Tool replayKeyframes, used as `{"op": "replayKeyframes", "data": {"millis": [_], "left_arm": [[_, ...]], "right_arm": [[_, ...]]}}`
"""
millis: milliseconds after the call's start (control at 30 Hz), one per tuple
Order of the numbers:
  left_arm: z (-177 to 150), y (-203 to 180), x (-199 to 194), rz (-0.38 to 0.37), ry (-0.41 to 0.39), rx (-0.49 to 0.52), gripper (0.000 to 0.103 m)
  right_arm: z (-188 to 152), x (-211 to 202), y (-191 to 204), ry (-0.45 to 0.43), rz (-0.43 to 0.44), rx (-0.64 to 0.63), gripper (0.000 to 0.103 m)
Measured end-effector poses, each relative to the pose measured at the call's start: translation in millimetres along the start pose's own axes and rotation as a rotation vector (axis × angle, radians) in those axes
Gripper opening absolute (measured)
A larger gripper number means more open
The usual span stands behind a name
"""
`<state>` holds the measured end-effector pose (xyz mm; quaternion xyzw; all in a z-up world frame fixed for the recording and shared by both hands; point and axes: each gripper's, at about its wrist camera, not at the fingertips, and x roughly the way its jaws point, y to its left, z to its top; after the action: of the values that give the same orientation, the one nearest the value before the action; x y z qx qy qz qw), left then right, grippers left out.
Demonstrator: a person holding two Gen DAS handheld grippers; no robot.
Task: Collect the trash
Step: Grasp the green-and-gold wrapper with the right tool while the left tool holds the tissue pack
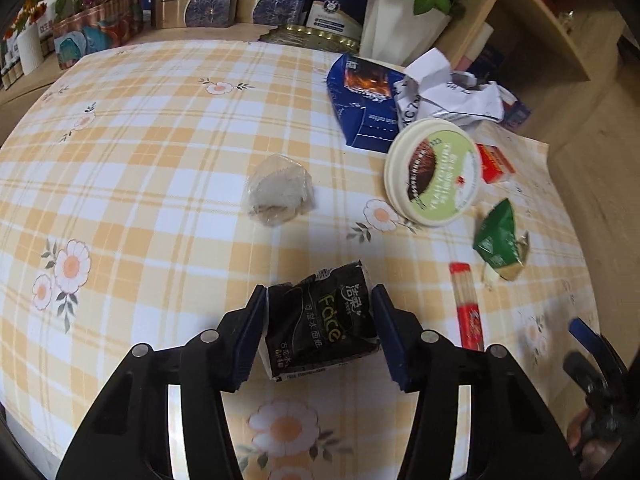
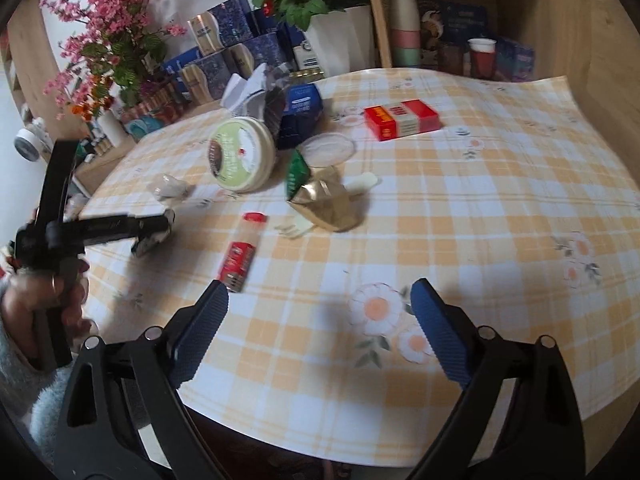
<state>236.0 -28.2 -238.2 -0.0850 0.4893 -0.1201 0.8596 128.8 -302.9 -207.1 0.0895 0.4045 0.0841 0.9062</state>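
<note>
Two grippers are working over the checked tablecloth (image 2: 460, 208). The left gripper (image 1: 320, 328) is bracketing a black tissue pack (image 1: 322, 322), its pads seemingly touching both sides, though blur is making contact hard to confirm. The right gripper (image 2: 320, 328) is hovering spread wide with nothing between its fingers, a red-capped tube (image 2: 242, 254) lying just beyond its left finger.
</note>
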Motion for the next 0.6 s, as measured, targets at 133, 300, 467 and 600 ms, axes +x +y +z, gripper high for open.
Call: {"op": "replayKeyframes", "data": {"millis": [133, 300, 467, 600], "left_arm": [[-11, -1, -20, -0.044, -0.016, 0.021, 0.051], [-23, -3, -44, -0.092, -0.047, 0.039, 0.051], [-37, -9, -59, -0.098, -0.074, 0.076, 0.051], [-44, -10, -65, -0.128, -0.086, 0.077, 0.051]], "right_arm": [[14, 13, 4, 0.009, 0.006, -0.021, 0.082], [38, 34, 11, 0.005, 0.009, -0.080, 0.077], [56, 65, 15, 0.038, -0.015, -0.122, 0.073], [63, 82, 16, 0.056, -0.037, -0.129, 0.065]]}}
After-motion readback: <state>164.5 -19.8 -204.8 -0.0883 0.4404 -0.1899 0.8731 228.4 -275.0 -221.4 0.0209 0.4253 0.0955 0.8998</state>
